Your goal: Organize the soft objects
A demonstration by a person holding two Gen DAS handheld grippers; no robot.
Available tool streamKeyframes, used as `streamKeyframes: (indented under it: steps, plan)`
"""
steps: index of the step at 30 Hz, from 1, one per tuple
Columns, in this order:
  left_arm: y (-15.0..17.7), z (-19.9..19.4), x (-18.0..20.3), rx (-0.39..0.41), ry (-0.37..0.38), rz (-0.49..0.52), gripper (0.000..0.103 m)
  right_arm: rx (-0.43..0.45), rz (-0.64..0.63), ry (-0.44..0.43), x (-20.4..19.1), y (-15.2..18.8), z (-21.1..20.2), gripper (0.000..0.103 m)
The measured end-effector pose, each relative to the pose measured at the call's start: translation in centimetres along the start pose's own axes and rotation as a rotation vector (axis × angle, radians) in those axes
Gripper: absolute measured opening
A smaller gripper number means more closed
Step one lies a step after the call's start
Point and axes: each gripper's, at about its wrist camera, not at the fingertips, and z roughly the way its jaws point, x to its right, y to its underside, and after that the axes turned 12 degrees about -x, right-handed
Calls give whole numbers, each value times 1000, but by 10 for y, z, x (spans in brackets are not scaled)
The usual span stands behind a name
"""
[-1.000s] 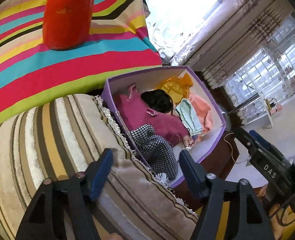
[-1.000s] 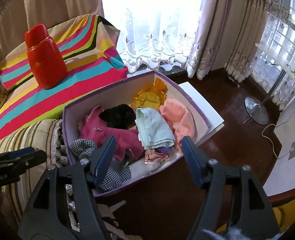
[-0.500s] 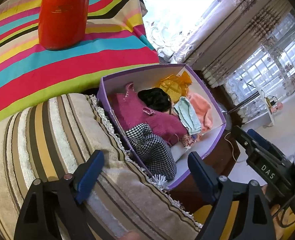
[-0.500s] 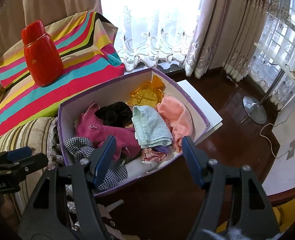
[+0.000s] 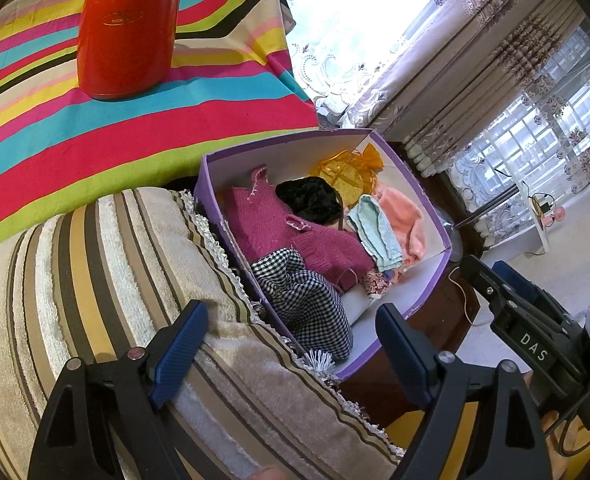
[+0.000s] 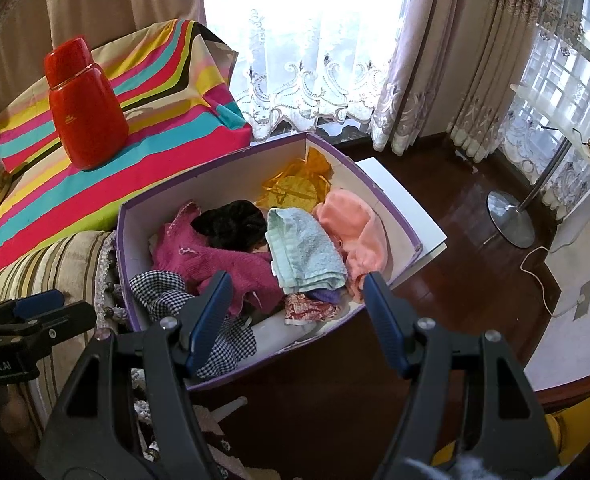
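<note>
Your left gripper [image 5: 291, 344] has spread wider; both your grippers gape empty. Folded soft cloths [image 6: 307, 254] fill the purple cardboard box [image 6: 133, 264], right gripper [image 6: 297, 312] hovering above.

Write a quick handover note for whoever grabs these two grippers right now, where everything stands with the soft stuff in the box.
Left gripper: open, empty, over the striped cushion beside the box.
Right gripper: open, empty, over the near side of the purple box.
In the box: magenta knit, black item, light blue towel, peach cloth, yellow pouch, and checked cloth draped at the near corner.
Done: the soft items are gathered in the box, though loosely piled.
Left: probably tidying or folding; nothing is gripped yet.
</note>
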Motion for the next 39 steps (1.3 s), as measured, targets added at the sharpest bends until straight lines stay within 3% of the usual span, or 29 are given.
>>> streamKeyframes:
  steps: [39]
  plan:
    - [-1,2,2,1,3,-8,90,-20,-2,-8,-2,2,6,71]
